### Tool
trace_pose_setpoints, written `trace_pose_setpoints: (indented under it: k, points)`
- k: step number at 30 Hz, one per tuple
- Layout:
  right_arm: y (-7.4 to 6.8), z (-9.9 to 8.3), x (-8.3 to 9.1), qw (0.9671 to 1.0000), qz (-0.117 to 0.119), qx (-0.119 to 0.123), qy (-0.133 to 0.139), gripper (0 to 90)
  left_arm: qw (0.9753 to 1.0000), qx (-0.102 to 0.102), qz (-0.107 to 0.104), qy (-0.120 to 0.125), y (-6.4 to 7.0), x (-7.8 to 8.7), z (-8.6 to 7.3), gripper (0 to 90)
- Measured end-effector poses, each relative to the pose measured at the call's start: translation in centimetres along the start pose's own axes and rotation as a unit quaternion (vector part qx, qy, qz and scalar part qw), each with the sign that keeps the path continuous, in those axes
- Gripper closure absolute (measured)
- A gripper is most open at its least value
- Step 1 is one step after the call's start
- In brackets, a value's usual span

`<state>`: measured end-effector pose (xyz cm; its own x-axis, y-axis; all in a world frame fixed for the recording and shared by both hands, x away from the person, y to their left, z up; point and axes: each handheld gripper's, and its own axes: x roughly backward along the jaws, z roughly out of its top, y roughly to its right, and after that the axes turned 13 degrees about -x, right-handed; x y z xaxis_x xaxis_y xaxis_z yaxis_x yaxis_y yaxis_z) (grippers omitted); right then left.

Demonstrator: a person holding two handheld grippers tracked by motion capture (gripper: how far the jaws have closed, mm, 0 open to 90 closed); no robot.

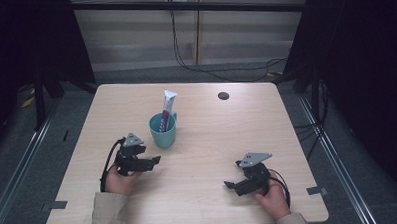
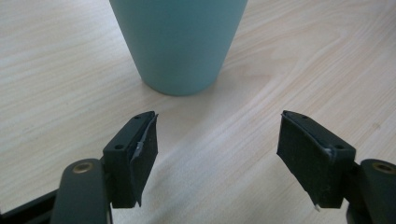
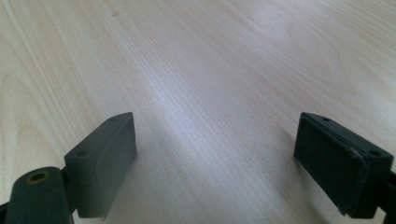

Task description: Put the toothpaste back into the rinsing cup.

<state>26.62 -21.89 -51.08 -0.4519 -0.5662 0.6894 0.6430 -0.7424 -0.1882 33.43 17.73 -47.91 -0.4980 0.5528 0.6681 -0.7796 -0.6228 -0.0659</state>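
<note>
Your left gripper (image 2: 217, 154) sits spread wide just short of the cup (image 2: 180, 44), which stands mid-table with a tube (image 1: 168, 109) upright inside. Your right gripper (image 3: 215, 163) is also agape, holding nothing. The cup looks light, rigid and smooth, so pinch it low across the wall; the tube could tip it.

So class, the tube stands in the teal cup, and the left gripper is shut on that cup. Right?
Not quite. The tube does stand in the cup, but the left gripper is open, jaws apart and short of the cup, as the left gripper view shows.
</note>
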Motion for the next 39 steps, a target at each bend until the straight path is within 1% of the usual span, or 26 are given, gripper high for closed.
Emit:
trace_pose_setpoints:
  k: [3,5,7,9,10,12,13,14,16,20,25,26,29,32,35,39]
  points:
    - [0.0,0.0,0.0,1.0000,0.000,0.000,0.000,12.3,1.0000,-0.002,0.000,-0.004,0.1,-0.1,-0.4,28.4]
    - [0.0,0.0,0.0,1.0000,0.000,0.000,0.000,12.3,0.9999,-0.007,0.001,-0.008,0.2,-0.1,-0.6,28.3]
    - [0.0,0.0,0.0,1.0000,0.000,0.000,0.000,12.2,1.0000,-0.005,0.002,-0.007,0.3,-0.2,-0.9,28.1]
    - [0.0,0.0,0.0,1.0000,0.000,0.000,0.000,12.2,0.9999,-0.011,0.002,-0.013,0.4,-0.2,-1.0,28.1]
    - [0.0,0.0,0.0,1.0000,0.000,0.000,0.000,12.3,0.9999,-0.010,0.004,-0.013,0.5,-0.3,-1.1,28.0]
    - [0.0,0.0,0.0,1.0000,0.000,0.000,0.000,12.2,0.9997,-0.016,0.003,-0.016,0.5,-0.3,-1.2,28.0]
    - [0.0,0.0,0.0,1.0000,0.000,0.000,0.000,12.3,0.9998,-0.012,0.005,-0.015,0.6,-0.3,-1.3,27.9]
    - [0.0,0.0,0.0,1.0000,0.000,0.000,0.000,12.3,0.9997,-0.017,0.004,-0.017,0.6,-0.3,-1.4,27.8]
    - [0.0,0.0,0.0,1.0000,0.000,0.000,0.000,12.3,0.9996,-0.021,0.006,-0.017,0.8,-0.4,-1.5,27.7]
    - [0.0,0.0,0.0,1.0000,0.000,0.000,0.000,12.3,0.9993,-0.027,0.007,-0.026,1.0,-0.6,-1.8,27.5]
    - [0.0,0.0,0.0,1.0000,0.000,0.000,0.000,12.3,0.9991,-0.028,0.006,-0.030,1.1,-0.7,-2.2,27.2]
    - [0.0,0.0,0.0,1.0000,0.000,0.000,0.000,12.2,0.9989,-0.032,0.007,-0.033,1.1,-0.7,-2.3,27.1]
    - [0.0,0.0,0.0,1.0000,0.000,0.000,0.000,12.2,0.9990,-0.032,0.009,-0.031,1.3,-0.8,-2.5,26.7]
    - [0.0,0.0,0.0,1.0000,0.000,0.000,0.000,12.3,0.9985,-0.042,0.011,-0.034,1.4,-0.8,-2.5,26.2]
    - [0.0,0.0,0.0,1.0000,0.000,0.000,0.000,12.3,0.9983,-0.047,0.012,-0.032,1.4,-0.7,-2.6,25.3]
    - [0.0,0.0,0.0,1.0000,0.000,0.000,0.000,12.3,0.9987,-0.045,0.012,-0.019,1.4,-0.8,-2.9,23.2]
